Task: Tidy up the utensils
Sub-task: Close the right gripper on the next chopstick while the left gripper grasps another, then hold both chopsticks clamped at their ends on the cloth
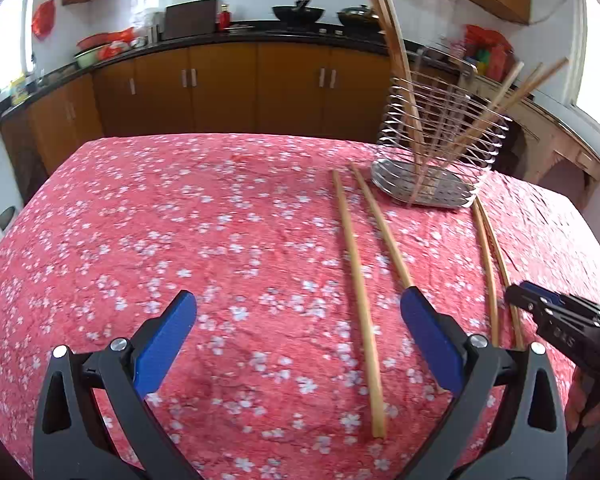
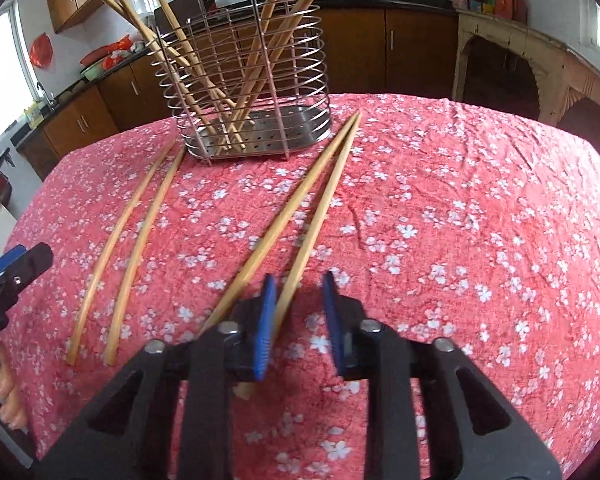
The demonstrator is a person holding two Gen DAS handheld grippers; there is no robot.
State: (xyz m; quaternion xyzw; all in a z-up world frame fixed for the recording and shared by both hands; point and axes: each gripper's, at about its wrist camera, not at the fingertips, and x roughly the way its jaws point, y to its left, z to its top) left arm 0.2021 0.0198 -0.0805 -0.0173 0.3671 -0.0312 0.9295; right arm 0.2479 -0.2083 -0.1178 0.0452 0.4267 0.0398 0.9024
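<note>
A wire utensil holder point(image 1: 440, 140) point(image 2: 248, 88) stands on the red floral tablecloth point(image 1: 180, 240) and holds several wooden chopsticks. Two chopsticks point(image 1: 356, 292) point(image 2: 128, 240) lie left of it, and two more point(image 1: 490, 268) point(image 2: 316, 200) lie in front of it. My left gripper point(image 1: 300, 312) is open and empty above the cloth; one chopstick of the left pair lies between its fingers. My right gripper point(image 2: 298, 304) is open, low over the near ends of the front pair, with one chopstick between its blue pads point(image 2: 265, 320). It also shows at the right edge of the left wrist view point(image 1: 556, 312).
Brown kitchen cabinets point(image 1: 220, 88) and a dark counter with woks and bowls run behind the table. A pale worn cabinet point(image 2: 520, 64) stands at the back right. The cloth point(image 2: 480, 240) stretches to the right of the chopsticks.
</note>
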